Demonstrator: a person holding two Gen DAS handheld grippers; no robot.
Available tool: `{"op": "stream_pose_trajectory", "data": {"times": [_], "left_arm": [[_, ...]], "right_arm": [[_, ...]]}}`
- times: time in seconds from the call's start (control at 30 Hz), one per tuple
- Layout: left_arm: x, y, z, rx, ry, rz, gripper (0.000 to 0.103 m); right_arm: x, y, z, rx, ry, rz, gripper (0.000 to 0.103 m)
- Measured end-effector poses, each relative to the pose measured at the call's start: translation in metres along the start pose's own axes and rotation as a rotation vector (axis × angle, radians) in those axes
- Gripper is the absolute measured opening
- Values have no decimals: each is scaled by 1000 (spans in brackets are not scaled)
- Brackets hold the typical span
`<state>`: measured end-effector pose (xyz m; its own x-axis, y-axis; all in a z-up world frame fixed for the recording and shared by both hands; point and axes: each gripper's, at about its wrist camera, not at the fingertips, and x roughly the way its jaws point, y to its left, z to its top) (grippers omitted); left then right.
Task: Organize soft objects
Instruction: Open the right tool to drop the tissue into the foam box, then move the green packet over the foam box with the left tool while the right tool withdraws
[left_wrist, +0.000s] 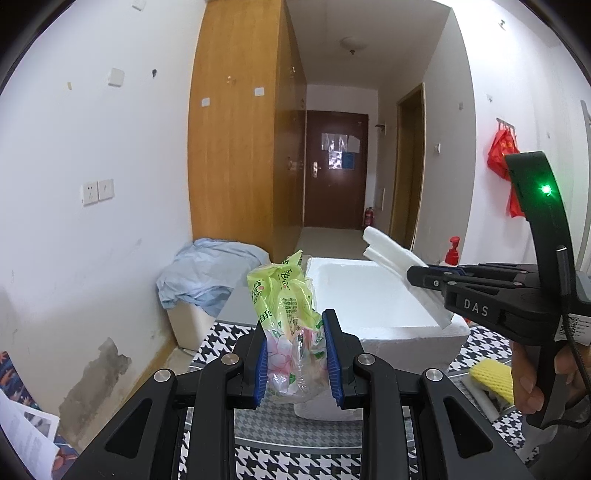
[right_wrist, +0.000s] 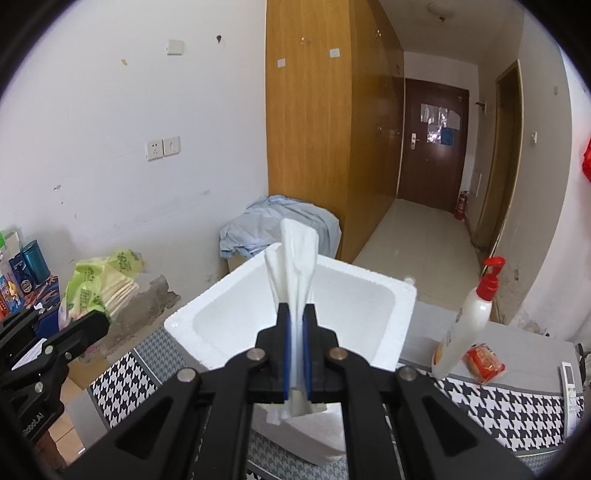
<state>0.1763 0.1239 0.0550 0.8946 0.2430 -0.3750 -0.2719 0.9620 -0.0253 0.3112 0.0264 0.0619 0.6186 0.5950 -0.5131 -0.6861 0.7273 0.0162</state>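
My left gripper (left_wrist: 295, 354) is shut on a green and floral plastic pack (left_wrist: 284, 295), which stands up between the blue pads in front of a white foam box (left_wrist: 369, 328). In the right wrist view the same pack (right_wrist: 103, 280) shows at the left, behind the left gripper (right_wrist: 85, 328). My right gripper (right_wrist: 295, 332) is shut on a folded white soft sheet (right_wrist: 295, 254) and holds it over the near rim of the foam box (right_wrist: 404, 295). From the left wrist view, the right gripper (left_wrist: 415, 275) holds that sheet (left_wrist: 388, 251) above the box's right side.
The box sits on a houndstooth-patterned table (right_wrist: 517, 410). A white pump bottle (right_wrist: 469, 321), a red packet (right_wrist: 484, 362) and a remote (right_wrist: 570, 384) lie to its right. A yellow foam net (left_wrist: 493, 378) lies by the person's hand. Behind the box is a blue cloth (left_wrist: 210, 273).
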Motion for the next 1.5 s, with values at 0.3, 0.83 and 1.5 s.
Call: {"op": "stream_pose_trajectory", "data": {"times": [0.3,0.83,1.5], "left_arm": [[3,5,1,-4,-5,4,28],[6,2,4,1,-5,6,28],[15,-17,14,36,-5,-47,28]], "right_arm": [[12,1,-5,15,23,31,50],[-17,3,-9,1,-90,19,94],[-48,-6,-20,14,-166,-14,103]]}}
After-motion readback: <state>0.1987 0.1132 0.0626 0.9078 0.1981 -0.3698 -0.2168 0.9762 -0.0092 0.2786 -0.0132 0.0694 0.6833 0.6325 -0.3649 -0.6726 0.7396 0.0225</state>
